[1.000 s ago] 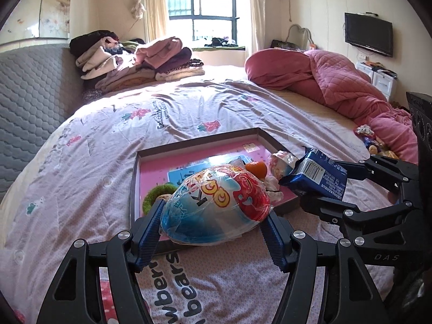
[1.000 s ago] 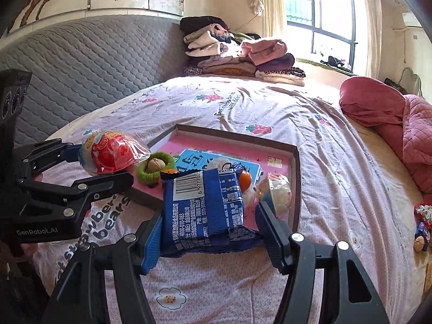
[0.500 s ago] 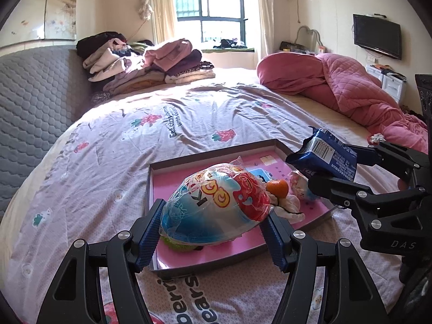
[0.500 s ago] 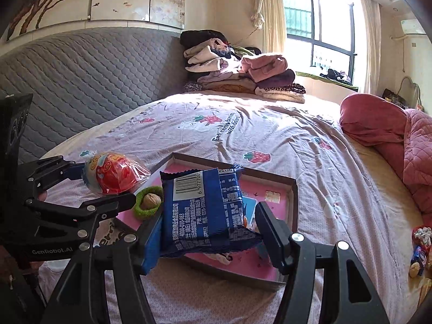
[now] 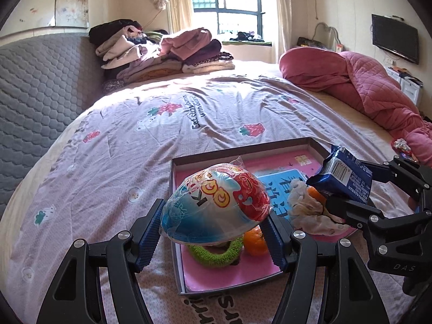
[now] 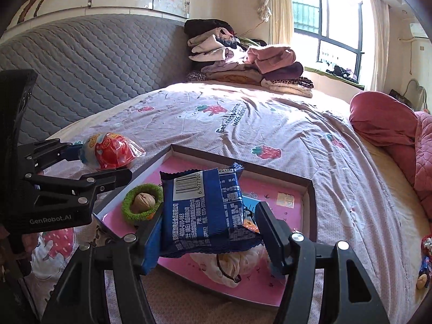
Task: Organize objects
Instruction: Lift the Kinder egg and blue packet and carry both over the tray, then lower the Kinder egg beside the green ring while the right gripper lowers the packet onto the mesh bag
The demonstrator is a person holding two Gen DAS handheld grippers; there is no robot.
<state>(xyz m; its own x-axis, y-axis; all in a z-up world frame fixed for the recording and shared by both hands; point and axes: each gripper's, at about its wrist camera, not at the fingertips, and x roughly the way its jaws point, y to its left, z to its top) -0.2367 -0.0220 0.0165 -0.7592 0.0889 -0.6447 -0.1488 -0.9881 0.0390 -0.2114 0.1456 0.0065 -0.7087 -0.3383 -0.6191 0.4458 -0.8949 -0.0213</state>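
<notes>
Pink tray [image 5: 294,145] on the bed already holds some things, while the left tongs [image 5: 216,229] squeeze a toy egg [image 5: 216,208] and the right tongs [image 6: 208,232] squeeze a blue snack bag [image 6: 202,208], both not yet put down.

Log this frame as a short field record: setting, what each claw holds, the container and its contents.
setting: bed with strawberry-print cover
left claw: shut on egg-shaped toy, above the tray's near left corner
right claw: shut on blue snack packet, above the tray
tray: dark rim, pink floor, lying on the bed
in tray: green ring around a walnut, orange, white wrapped item, blue card
</notes>
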